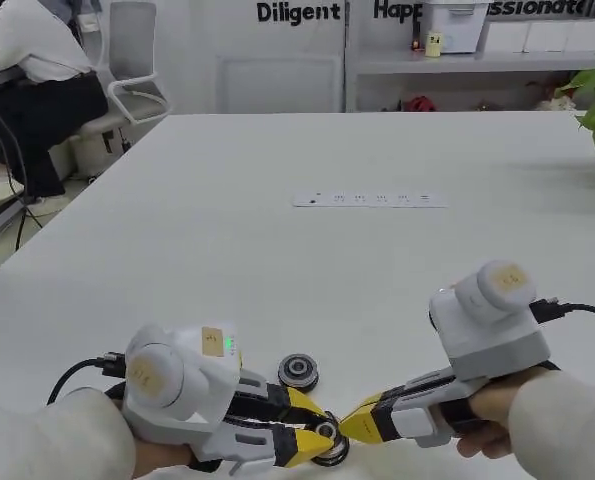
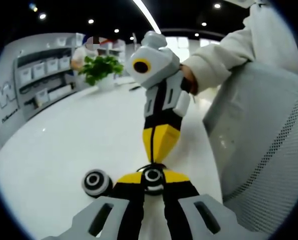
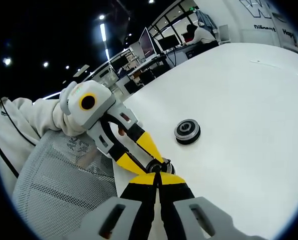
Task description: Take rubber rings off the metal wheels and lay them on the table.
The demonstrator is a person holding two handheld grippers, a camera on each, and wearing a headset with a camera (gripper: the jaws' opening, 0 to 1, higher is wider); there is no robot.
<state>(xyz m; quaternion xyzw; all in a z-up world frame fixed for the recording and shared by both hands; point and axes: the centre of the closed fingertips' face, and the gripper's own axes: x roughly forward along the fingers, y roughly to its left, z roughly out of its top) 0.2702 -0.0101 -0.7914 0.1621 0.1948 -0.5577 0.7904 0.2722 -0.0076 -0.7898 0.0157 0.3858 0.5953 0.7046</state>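
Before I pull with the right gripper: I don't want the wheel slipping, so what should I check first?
1. Left gripper clamped on the small metal wheel with a black rubber ring: ok, its yellow jaws stand on either side of it.
2. Right gripper gripping the ring: cannot tell. Its jaws are closed at the wheel's edge, but the pinch itself is hidden.
3. Second wheel out of the way: ok, it lies on the white table, apart from both grippers.
4. Room to lay the ring down: ok, there is bare tabletop beyond the wheels.
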